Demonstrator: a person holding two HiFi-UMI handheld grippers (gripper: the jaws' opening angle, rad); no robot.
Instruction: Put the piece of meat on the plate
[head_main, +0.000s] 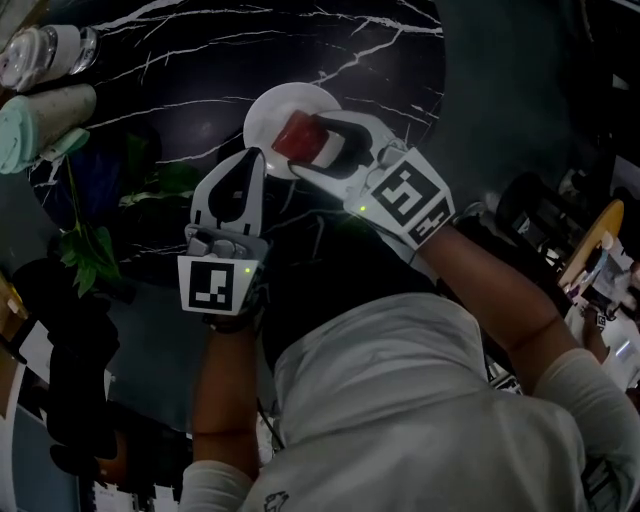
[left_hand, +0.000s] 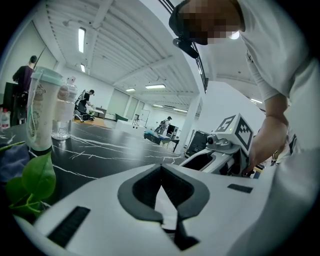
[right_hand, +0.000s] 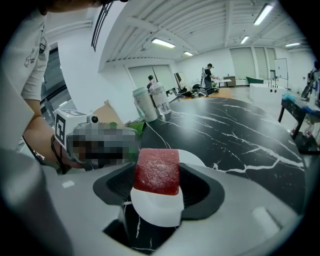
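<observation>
My right gripper (head_main: 303, 148) was clamped on the piece of meat (right_hand: 156, 171), a red cube, over the white plate (head_main: 268, 110) on the black marble bench (head_main: 180, 90). My left gripper (left_hand: 161, 170) hovered beside the plate's rim, its jaws together and empty.

Big, bright hall. White ceiling (left_hand: 115, 45) with beams and long strip lights (left_hand: 81, 40). White pillar (left_hand: 192, 125) in the middle. Black table (right_hand: 240, 125) with thin white lines like cracks. People (right_hand: 210, 75) far off at the back.
</observation>
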